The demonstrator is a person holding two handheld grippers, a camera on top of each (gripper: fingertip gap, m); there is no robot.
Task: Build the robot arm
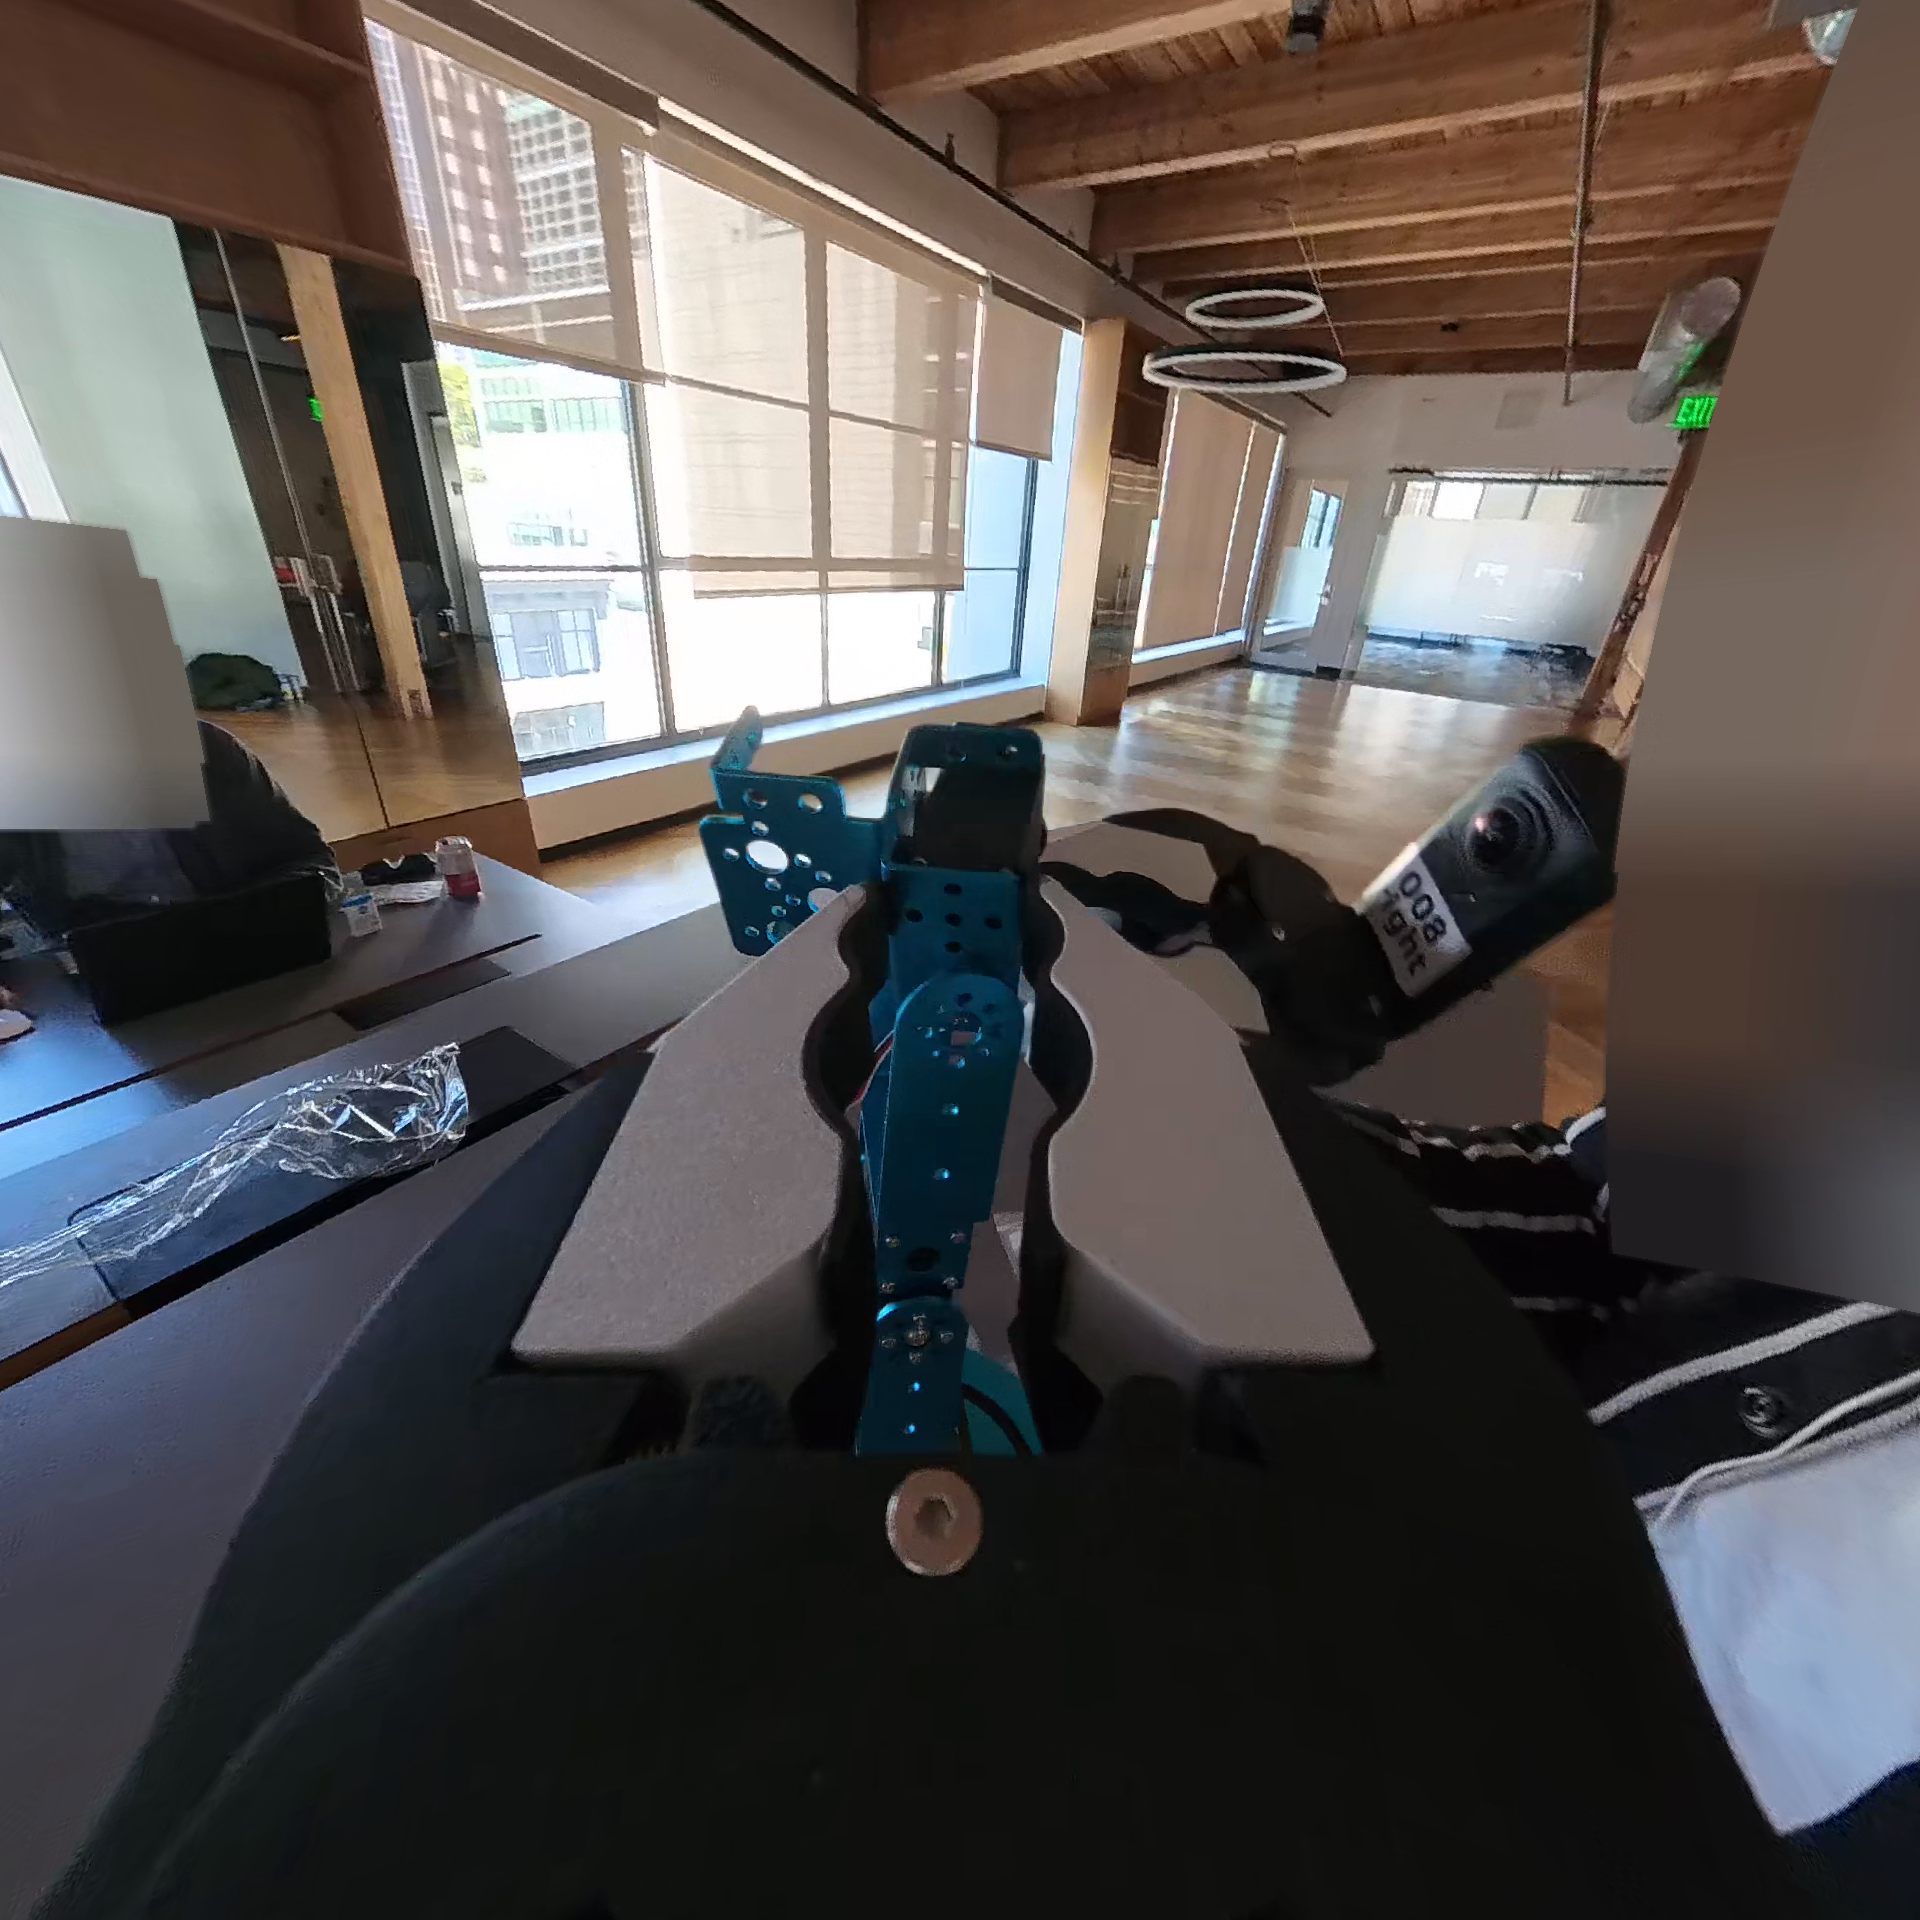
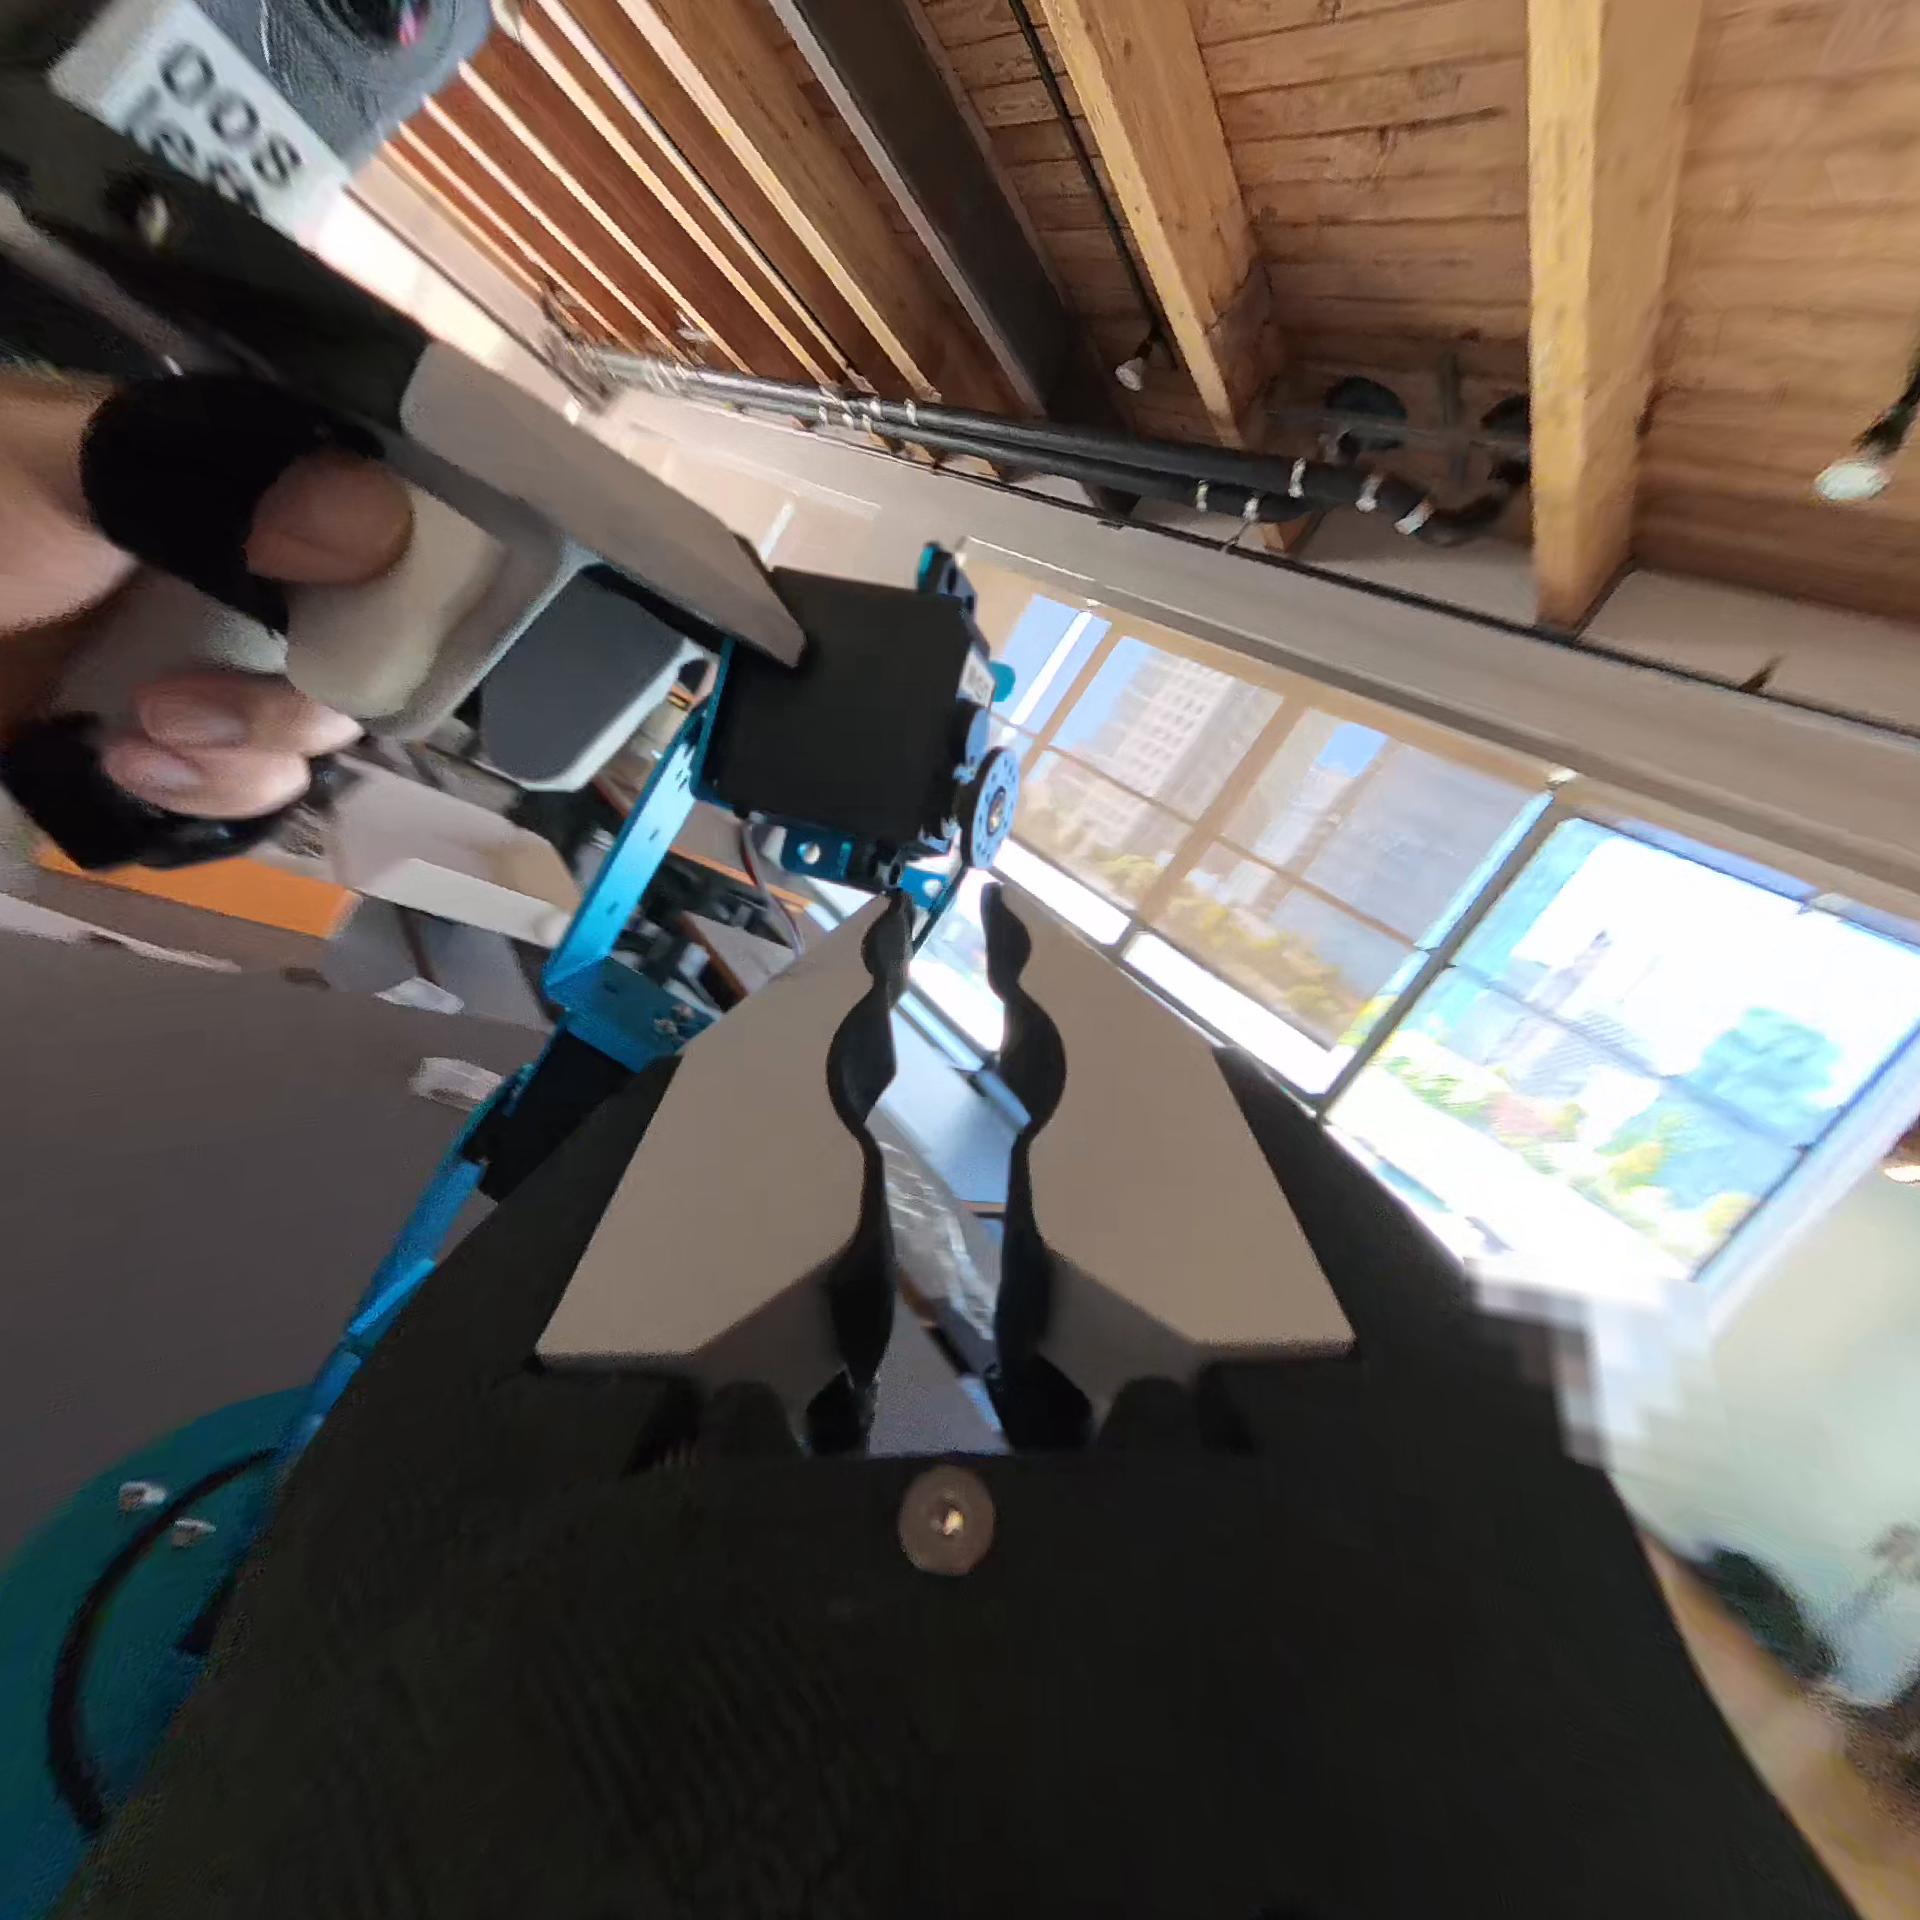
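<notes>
A blue metal robot-arm kit (image 1: 935, 1122) with perforated brackets and a black servo (image 1: 977, 800) runs up between my left gripper's grey fingers. My left gripper (image 1: 951, 914) is shut on it and holds it in the air. In the right wrist view the left gripper's finger (image 2: 623, 520) presses on the black servo (image 2: 842, 717), and the kit's round blue base (image 2: 104, 1610) shows at lower left. My right gripper (image 2: 940, 920) is open with a narrow gap and nothing between the fingers. Its tips sit just under the servo's blue bracket (image 2: 821, 857) and round horn (image 2: 992, 805).
A dark table (image 1: 260, 1299) at left carries crumpled clear plastic (image 1: 312, 1132), a red can (image 1: 457, 868) and a black box (image 1: 197, 945). A person sits behind it. A striped sleeve (image 1: 1558, 1195) is at right. Large windows and a wood floor lie beyond. The grippers' ends are close to 4 centimeters from one another.
</notes>
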